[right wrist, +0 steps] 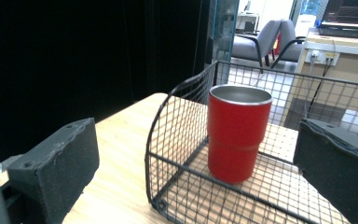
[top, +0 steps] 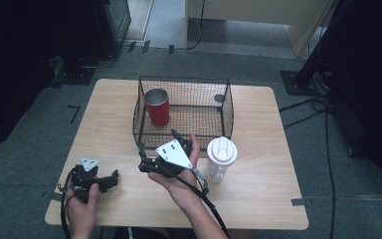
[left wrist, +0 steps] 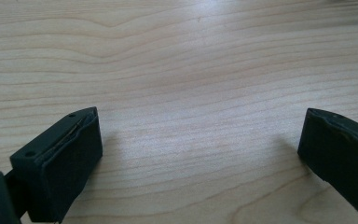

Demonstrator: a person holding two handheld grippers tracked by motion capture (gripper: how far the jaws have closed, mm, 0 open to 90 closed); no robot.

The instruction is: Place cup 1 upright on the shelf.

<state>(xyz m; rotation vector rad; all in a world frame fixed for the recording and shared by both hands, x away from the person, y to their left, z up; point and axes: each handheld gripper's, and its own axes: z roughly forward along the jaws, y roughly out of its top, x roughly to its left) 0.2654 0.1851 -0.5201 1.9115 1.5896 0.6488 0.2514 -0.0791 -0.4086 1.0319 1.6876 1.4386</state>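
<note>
The red steel tumbler (top: 157,106) was seen standing upright inside the black wire basket (top: 227,107), in its left part, close to the left wall. In the right gripper view the same tumbler (right wrist: 237,132) was framed between two widely parted jaws, nothing being held between them; the right gripper (top: 160,150) was held just before the basket's low front edge, near the tumbler but apart from it. The left gripper (top: 113,179) was rested low over the wooden table (top: 258,189) at its near left corner, well apart from the basket, its jaws likewise spread wide above bare wood, as was shown in the left gripper view. A clear shaker bottle with a white lid (top: 221,158) was left upright on the table, just beside the right hand and outside the basket. It may be judged that the tumbler had already been placed and released, and that the bottle was yet to be dealt with.
</note>
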